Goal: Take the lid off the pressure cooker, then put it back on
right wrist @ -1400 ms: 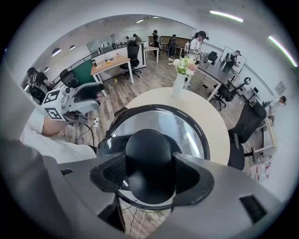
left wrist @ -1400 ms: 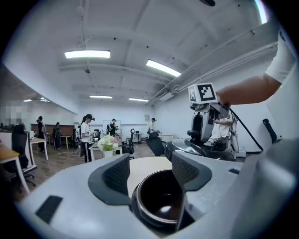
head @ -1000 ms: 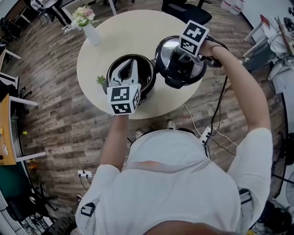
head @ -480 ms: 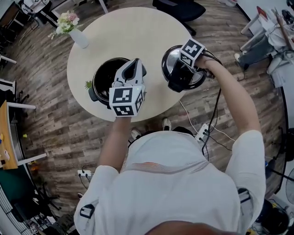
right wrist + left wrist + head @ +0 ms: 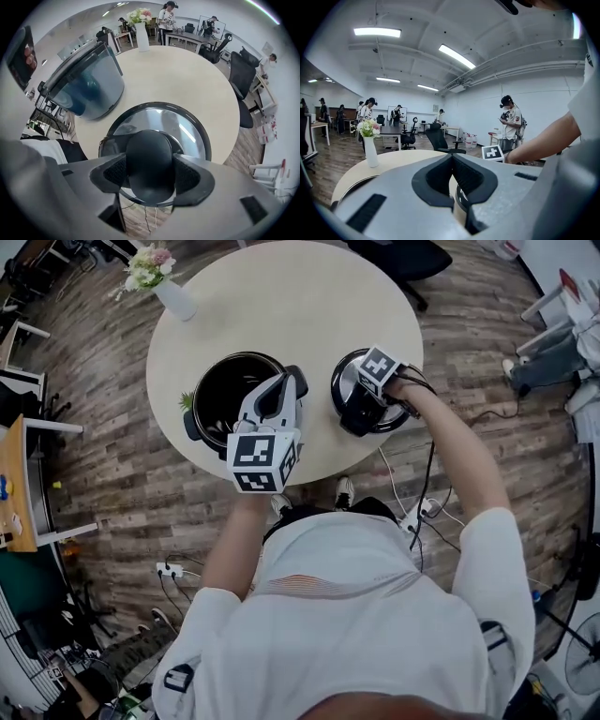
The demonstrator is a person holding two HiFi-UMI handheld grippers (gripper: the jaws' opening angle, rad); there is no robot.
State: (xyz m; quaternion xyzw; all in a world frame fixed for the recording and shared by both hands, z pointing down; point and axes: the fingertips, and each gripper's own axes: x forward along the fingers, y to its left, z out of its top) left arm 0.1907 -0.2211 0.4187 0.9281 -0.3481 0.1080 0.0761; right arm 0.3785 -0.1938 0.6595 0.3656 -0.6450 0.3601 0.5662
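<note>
The open pressure cooker pot [image 5: 225, 395] stands on the round table [image 5: 291, 306]; its dark body [image 5: 86, 84] also shows at the left of the right gripper view. The steel lid [image 5: 345, 385] is down by the table's right front edge, but I cannot tell if it rests there. My right gripper [image 5: 367, 404] points straight down, shut on the lid's black knob [image 5: 150, 164], a pad on each side. My left gripper [image 5: 279, 382] hangs over the pot's right rim, shut and empty [image 5: 452, 157].
A white vase with flowers [image 5: 169, 292] stands at the table's far left; it is also in the left gripper view [image 5: 370, 145]. Office chairs, desks and several people are around the room. Cables lie on the wooden floor [image 5: 427, 512] under my right arm.
My right gripper has come down with the lid, from well above the table to its right front edge. My left gripper has shifted from over the pot's middle to its right rim.
</note>
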